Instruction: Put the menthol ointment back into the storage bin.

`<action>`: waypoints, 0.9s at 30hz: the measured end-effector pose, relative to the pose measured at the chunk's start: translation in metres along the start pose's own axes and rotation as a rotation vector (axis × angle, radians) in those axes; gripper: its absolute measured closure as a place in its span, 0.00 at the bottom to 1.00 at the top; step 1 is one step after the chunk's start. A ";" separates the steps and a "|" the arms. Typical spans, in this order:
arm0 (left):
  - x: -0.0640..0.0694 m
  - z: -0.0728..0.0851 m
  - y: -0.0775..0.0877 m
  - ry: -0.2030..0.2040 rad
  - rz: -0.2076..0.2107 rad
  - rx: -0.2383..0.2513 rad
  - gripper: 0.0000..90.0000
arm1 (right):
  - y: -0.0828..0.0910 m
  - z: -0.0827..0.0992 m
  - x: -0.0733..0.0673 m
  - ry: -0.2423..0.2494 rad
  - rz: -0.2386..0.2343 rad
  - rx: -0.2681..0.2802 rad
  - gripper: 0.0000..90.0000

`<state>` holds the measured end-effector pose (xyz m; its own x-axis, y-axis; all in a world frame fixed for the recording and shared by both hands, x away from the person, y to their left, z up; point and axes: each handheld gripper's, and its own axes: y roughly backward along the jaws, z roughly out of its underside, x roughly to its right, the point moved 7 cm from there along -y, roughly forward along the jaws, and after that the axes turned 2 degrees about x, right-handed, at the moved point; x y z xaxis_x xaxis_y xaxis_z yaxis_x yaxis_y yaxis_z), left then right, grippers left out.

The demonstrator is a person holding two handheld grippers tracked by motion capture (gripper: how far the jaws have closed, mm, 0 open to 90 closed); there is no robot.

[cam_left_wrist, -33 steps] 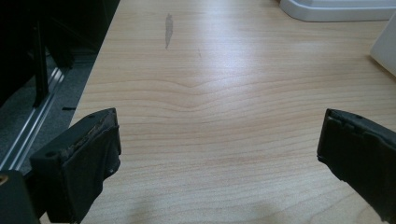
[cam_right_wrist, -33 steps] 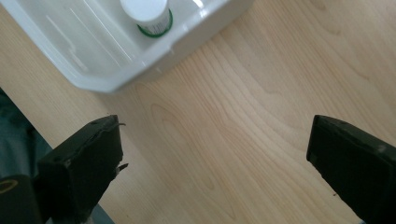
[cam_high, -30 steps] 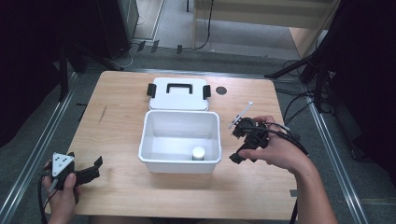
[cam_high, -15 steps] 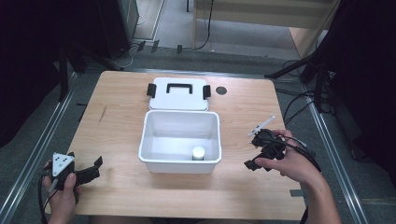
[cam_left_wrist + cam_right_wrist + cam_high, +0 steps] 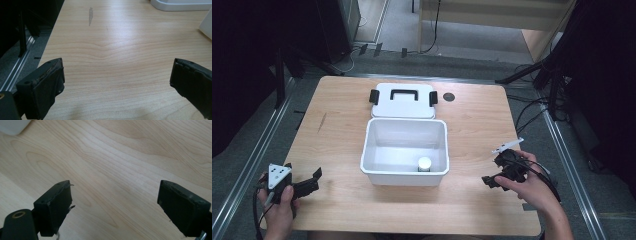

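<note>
A white plastic box (image 5: 404, 172) stands open at the middle of the wooden table (image 5: 472, 120). Inside it, near the front wall, sits a small white round item (image 5: 424, 163). The box's white lid (image 5: 403, 100) with a black handle and black latches lies flat just behind it. My left gripper (image 5: 309, 182) rests at the front left corner, open with nothing between its jaws (image 5: 115, 85). My right gripper (image 5: 492, 181) is held low over the table to the right of the box, open and empty (image 5: 113, 202).
A dark round hole (image 5: 448, 96) lies in the tabletop at the back right of the lid. Cables (image 5: 537, 107) trail on the floor to the right of the table. Metal rails (image 5: 257, 160) run along both sides.
My right gripper has drawn back from beside the box's right rim, moving right and toward the front edge. The left gripper has stayed in place.
</note>
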<state>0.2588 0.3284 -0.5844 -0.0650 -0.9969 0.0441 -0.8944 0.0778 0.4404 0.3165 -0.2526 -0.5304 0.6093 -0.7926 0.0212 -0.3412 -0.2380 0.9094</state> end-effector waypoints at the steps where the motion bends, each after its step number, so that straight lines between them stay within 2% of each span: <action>1: 0.000 0.000 0.000 0.000 0.000 0.000 0.00 | -0.001 0.003 0.003 -0.004 0.011 0.018 0.14; 5: 0.000 0.000 0.000 0.001 -0.001 0.000 0.00 | -0.004 0.010 0.007 -0.021 0.032 0.056 0.14; 9: 0.000 0.000 0.000 0.001 -0.002 0.000 0.00 | -0.009 0.022 0.015 -0.041 0.077 0.146 0.14; 10: 0.000 0.000 0.000 0.001 -0.002 0.000 0.00 | -0.009 0.022 0.015 -0.041 0.077 0.146 0.14; 11: 0.000 0.000 0.000 0.000 -0.002 0.000 0.00 | -0.009 0.025 0.016 -0.052 0.083 0.163 0.13; 12: 0.000 0.000 0.000 0.001 -0.002 0.000 0.00 | -0.011 0.031 0.018 -0.075 0.082 0.207 0.12; 14: 0.000 0.000 0.000 0.001 -0.003 0.000 0.00 | -0.012 0.033 0.019 -0.088 0.079 0.220 0.12; 15: 0.000 0.000 0.000 0.000 -0.003 -0.001 0.00 | -0.014 0.039 0.022 -0.118 0.080 0.255 0.12; 18: 0.000 0.000 0.000 0.002 -0.003 0.000 0.00 | -0.015 0.044 0.024 -0.133 0.085 0.281 0.12; 19: 0.000 0.000 0.000 0.003 -0.002 -0.001 0.00 | -0.016 0.050 0.027 -0.150 0.096 0.315 0.12; 21: 0.000 0.000 0.000 0.003 -0.002 0.000 0.00 | -0.017 0.052 0.028 -0.158 0.097 0.326 0.12; 23: 0.000 0.000 0.000 0.003 -0.002 -0.001 0.00 | -0.017 0.060 0.033 -0.205 0.092 0.376 0.11; 24: 0.000 0.000 0.000 0.003 -0.001 0.000 0.00 | -0.017 0.060 0.033 -0.205 0.092 0.376 0.11; 25: 0.000 0.000 0.000 0.006 -0.001 0.001 0.00 | -0.017 0.067 0.037 -0.238 0.079 0.427 0.11; 27: 0.000 0.000 0.000 0.006 -0.001 0.001 0.00 | -0.016 0.071 0.040 -0.264 0.064 0.470 0.11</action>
<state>0.2588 0.3288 -0.5844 -0.0610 -0.9969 0.0490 -0.8950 0.0764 0.4396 0.2954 -0.3203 -0.5732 0.3967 -0.9136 -0.0894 -0.6923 -0.3618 0.6243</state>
